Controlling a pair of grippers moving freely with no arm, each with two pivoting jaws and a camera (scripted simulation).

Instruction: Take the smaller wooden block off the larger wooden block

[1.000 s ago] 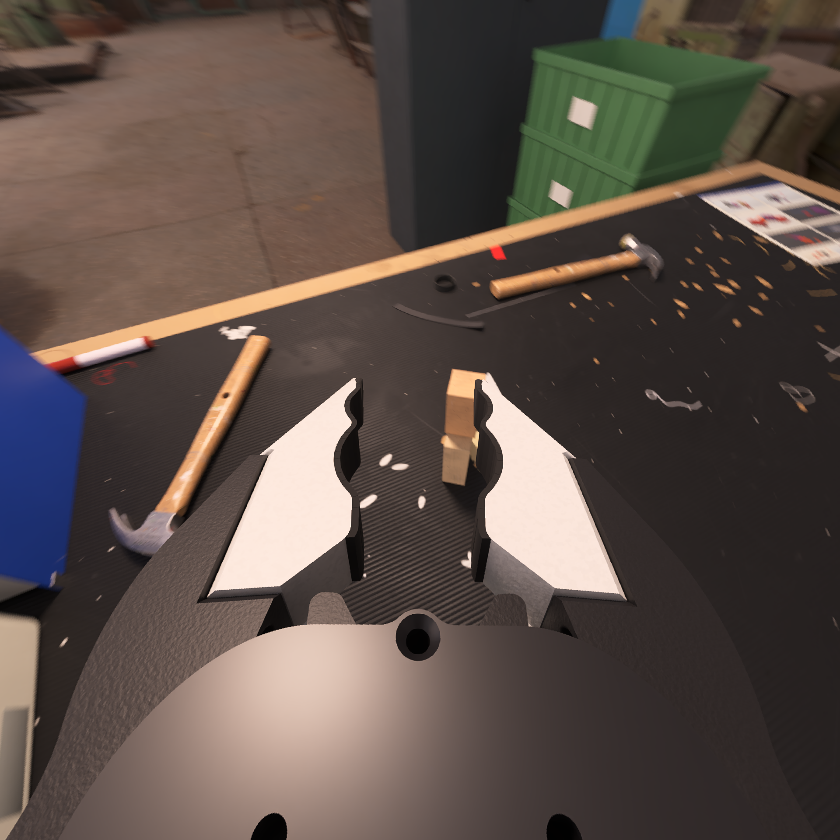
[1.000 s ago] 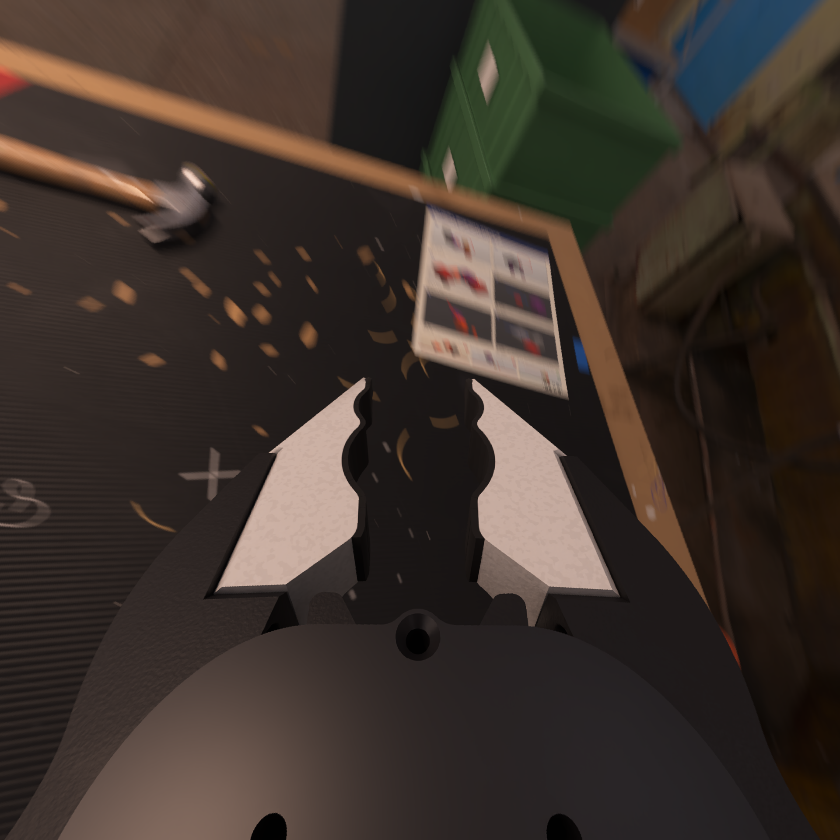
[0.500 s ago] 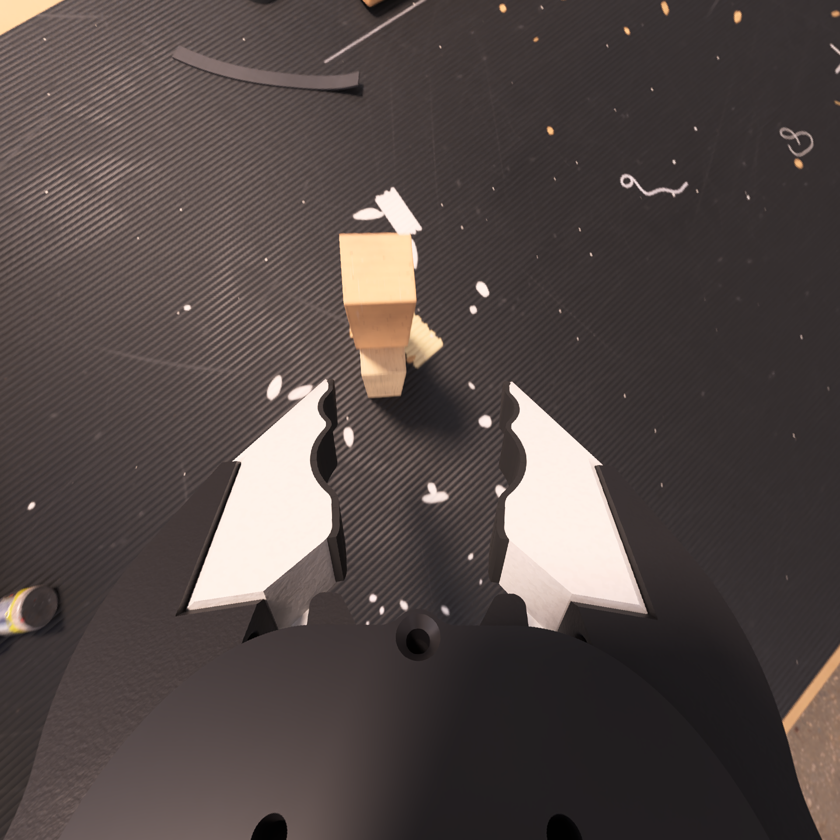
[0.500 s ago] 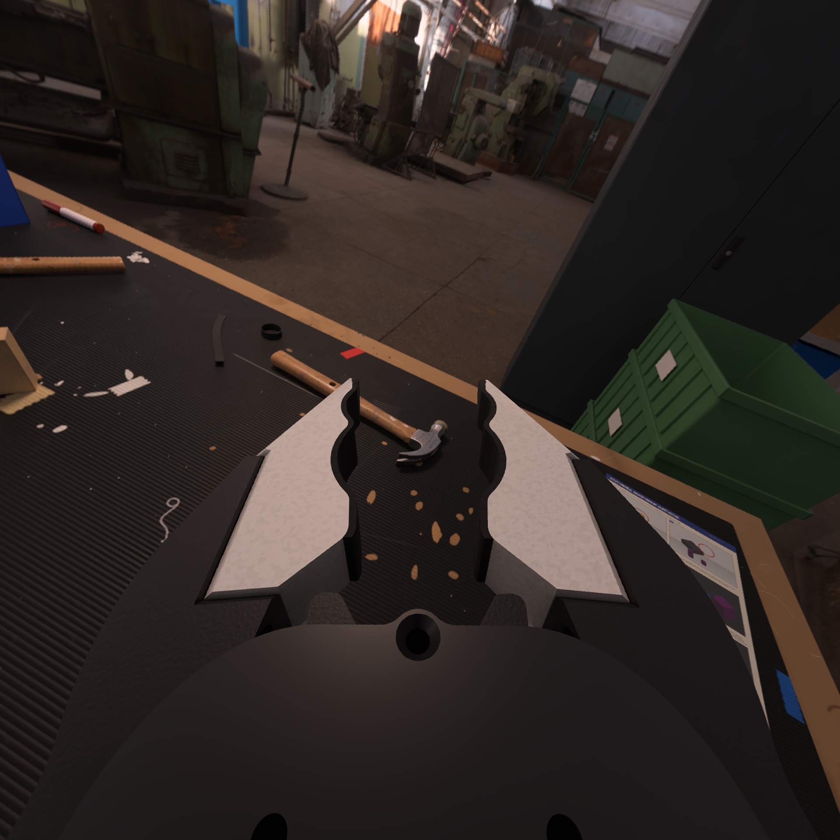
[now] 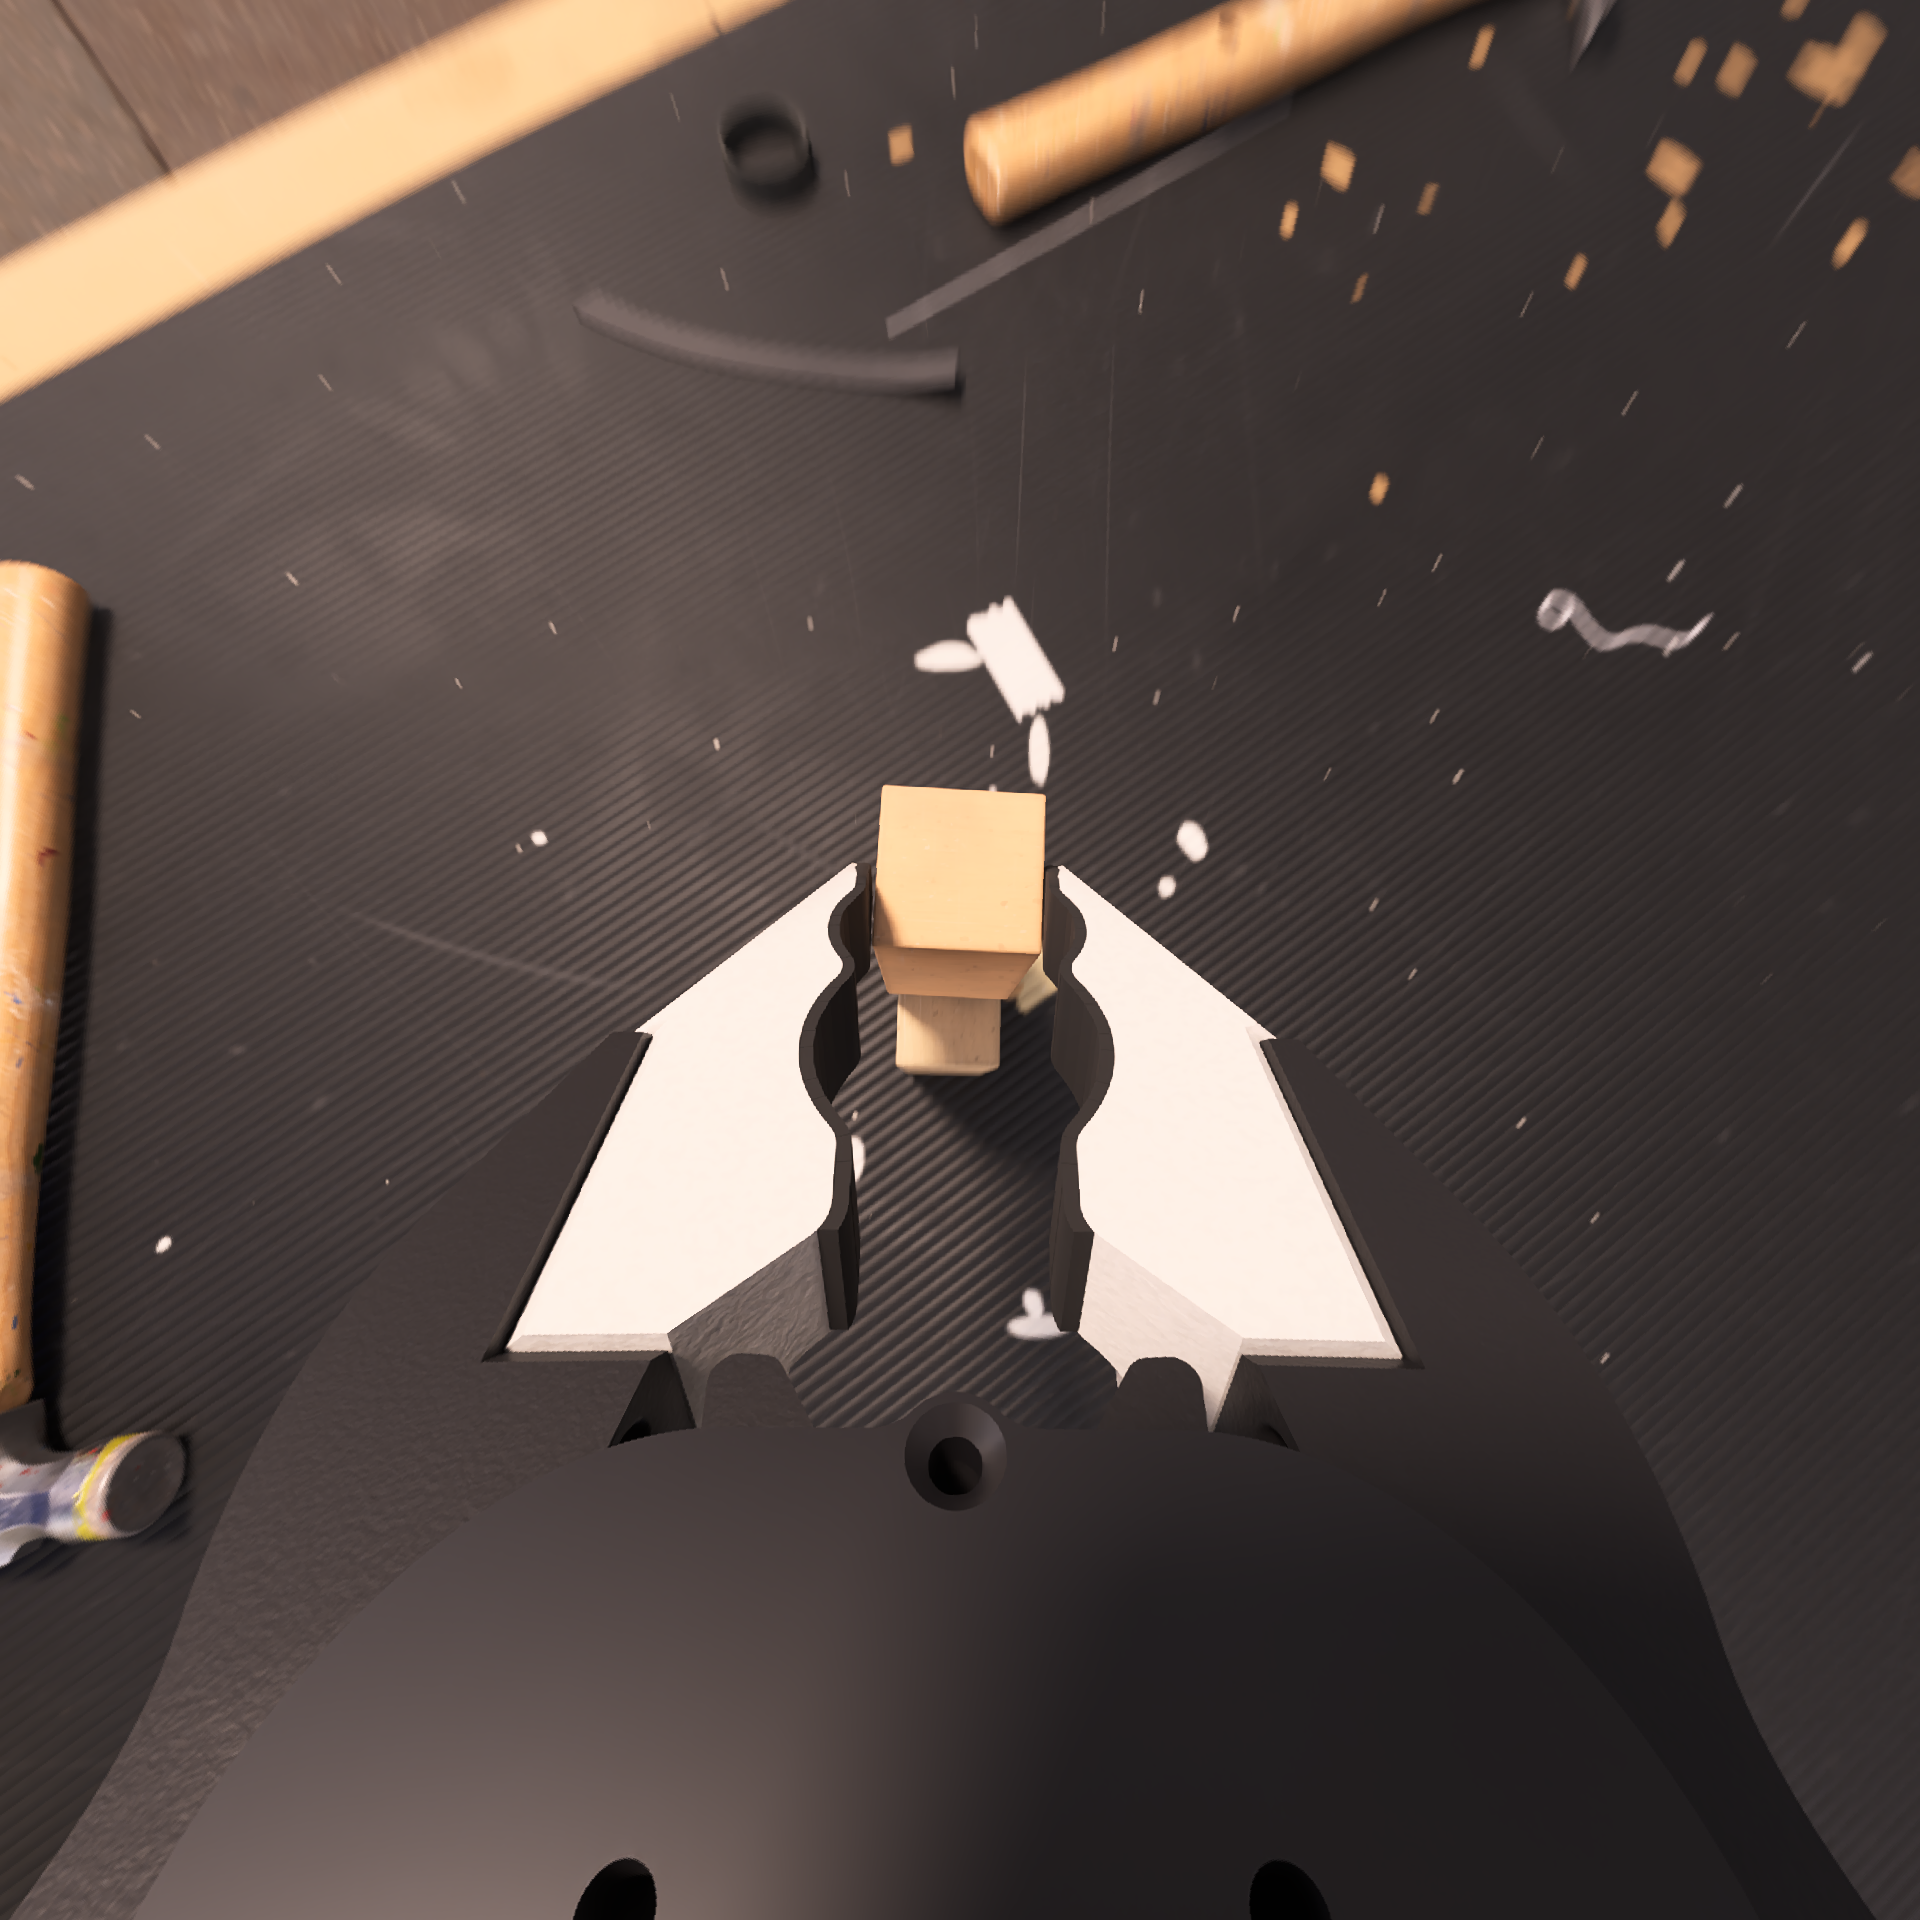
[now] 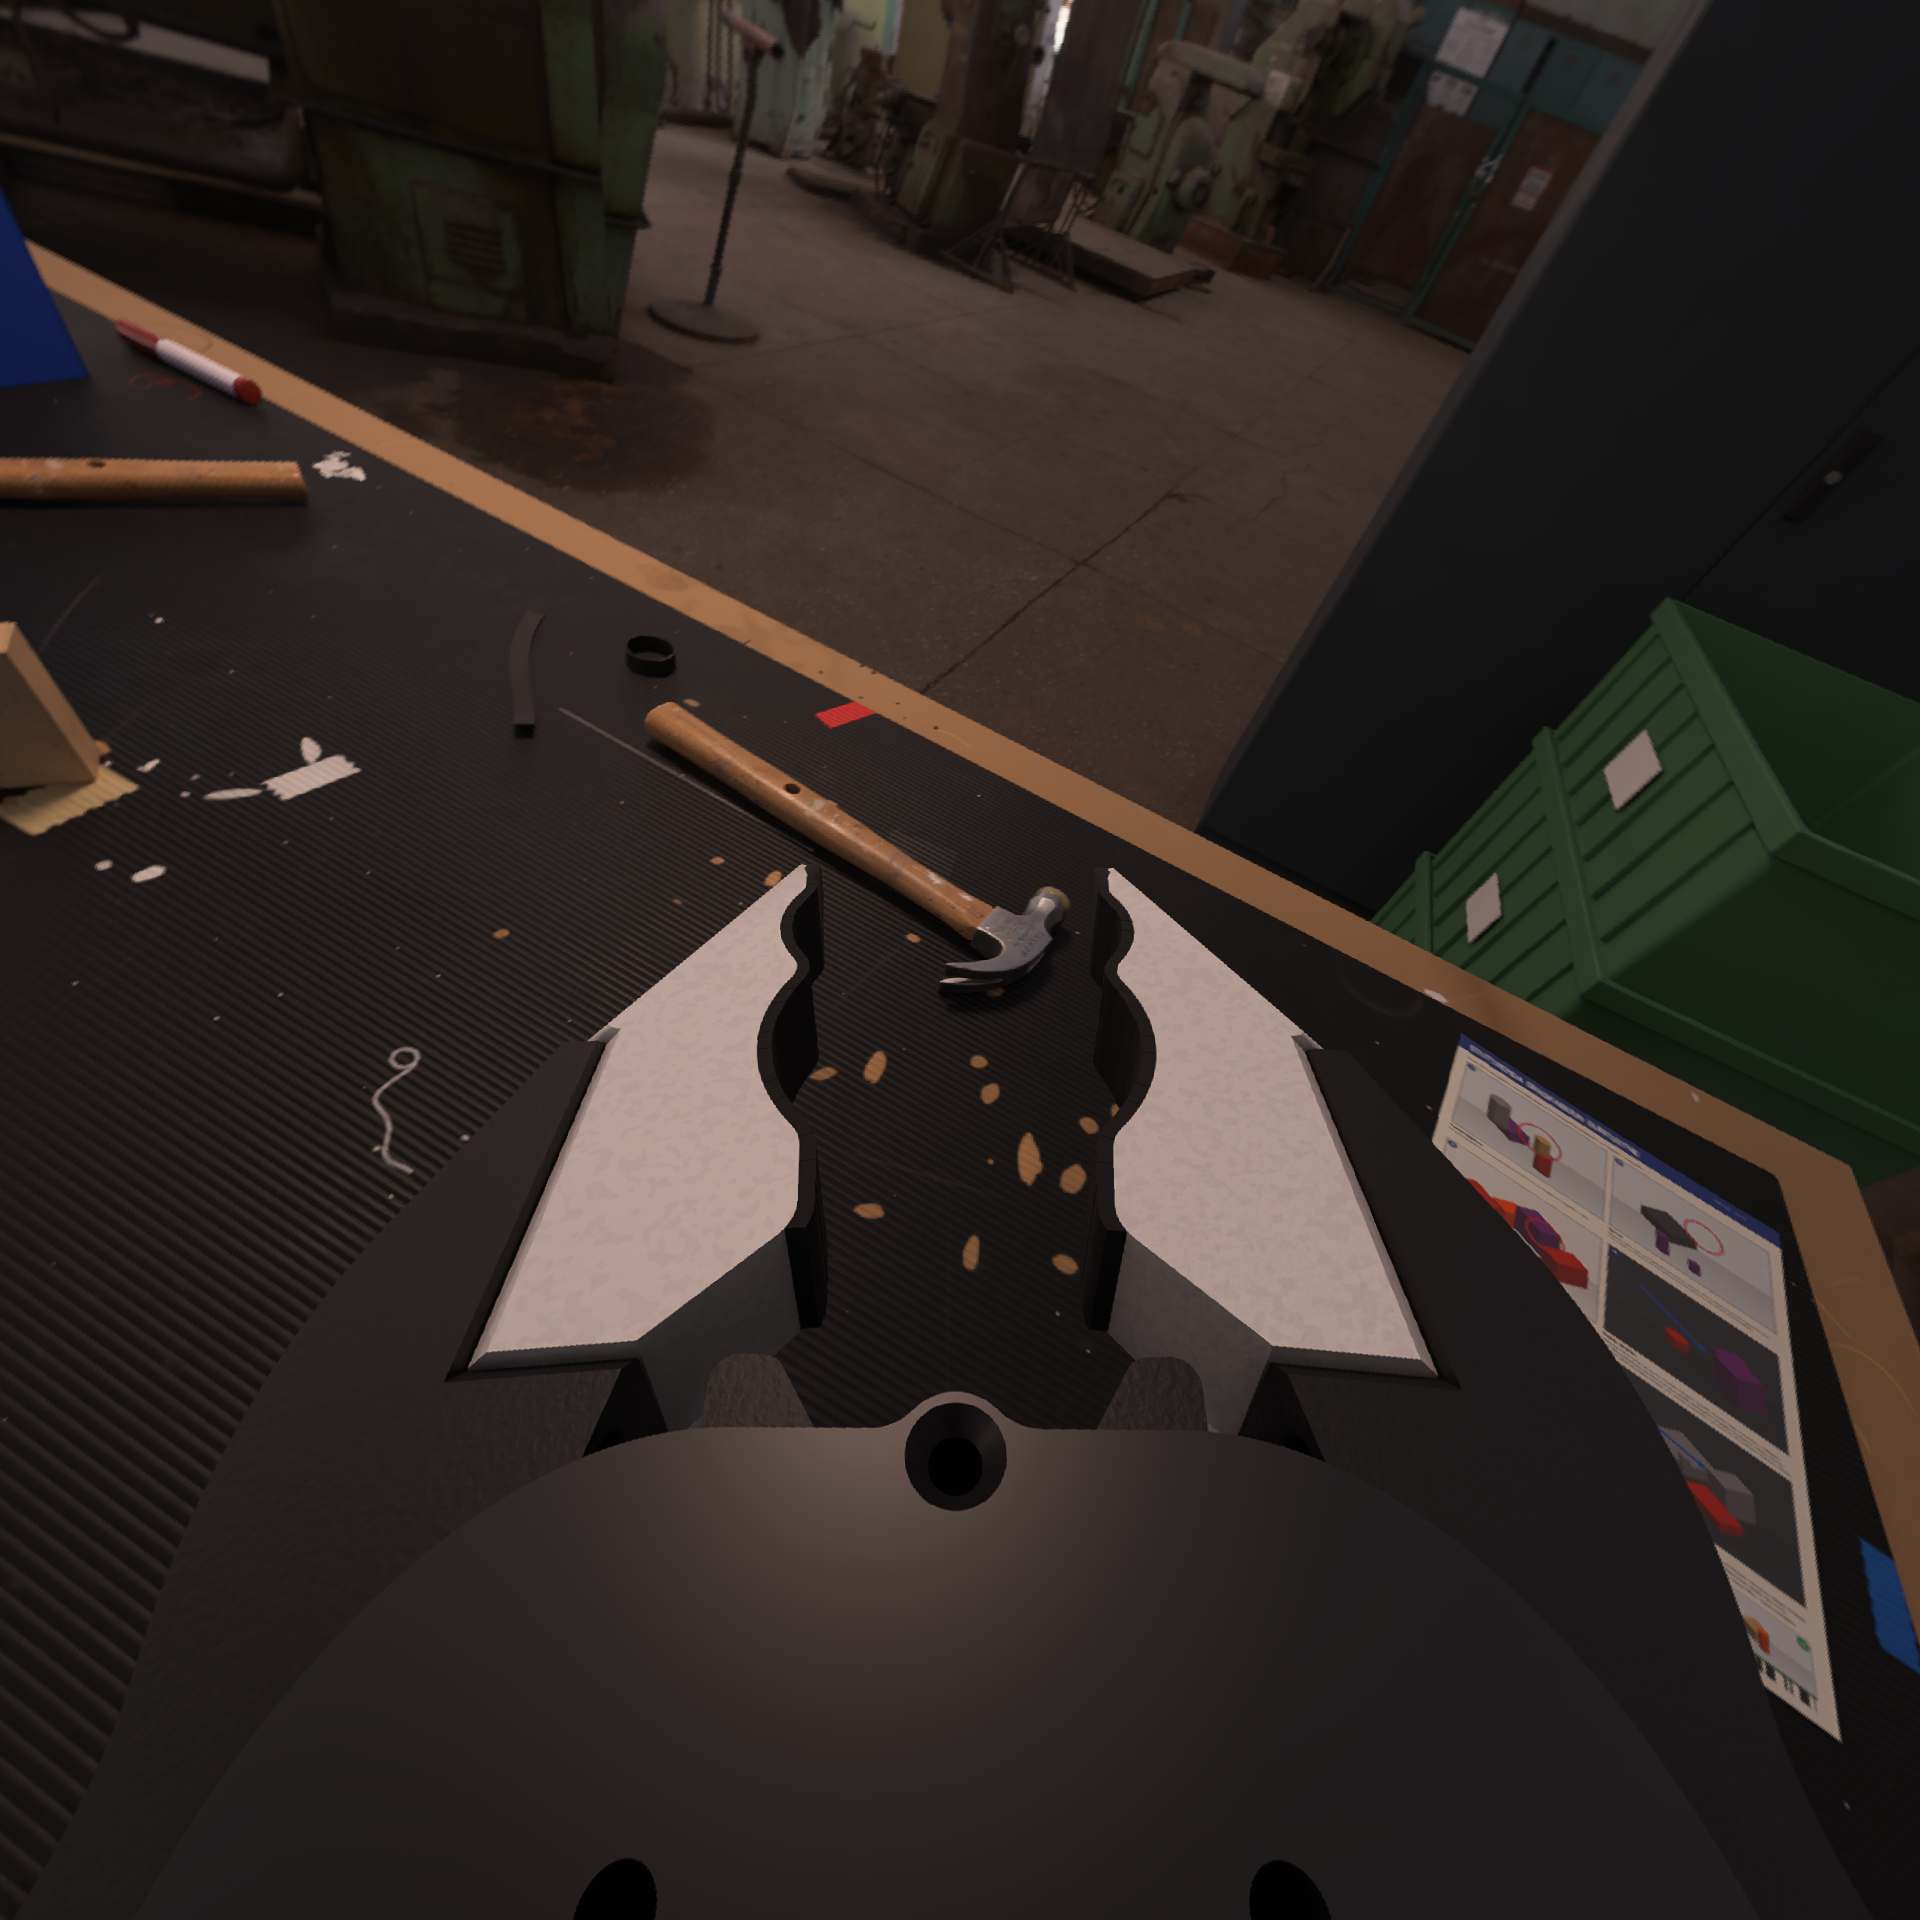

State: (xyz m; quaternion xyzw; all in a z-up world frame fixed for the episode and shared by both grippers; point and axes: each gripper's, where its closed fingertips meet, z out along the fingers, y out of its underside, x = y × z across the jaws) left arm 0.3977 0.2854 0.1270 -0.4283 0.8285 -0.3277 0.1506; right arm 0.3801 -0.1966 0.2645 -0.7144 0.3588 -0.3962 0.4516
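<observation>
Two light wooden blocks stand stacked on the black mat. In the left wrist view the upper block (image 5: 958, 868) looks wider than the lower block (image 5: 948, 1034) under it. My left gripper (image 5: 958, 885) has its fingertips (image 5: 831, 935) against both sides of the upper block, which still rests on the lower one. My right gripper (image 6: 956, 883) is open and empty above the mat, off to the right of the stack. Only a corner of a wooden block (image 6: 36, 717) shows at the left edge of the right wrist view.
One hammer (image 5: 31, 935) lies left of the stack and another (image 6: 831, 831) lies ahead of my right gripper. A black ring (image 5: 766, 140) and rubber strip (image 5: 769, 353) lie near the table's wooden edge (image 5: 260, 218). Green crates (image 6: 1714, 914) stand beyond it, and a printed sheet (image 6: 1662, 1351) lies at the right.
My left gripper moved forward over the stack and its jaws narrowed onto the upper block. My right gripper shifted only slightly and stays open.
</observation>
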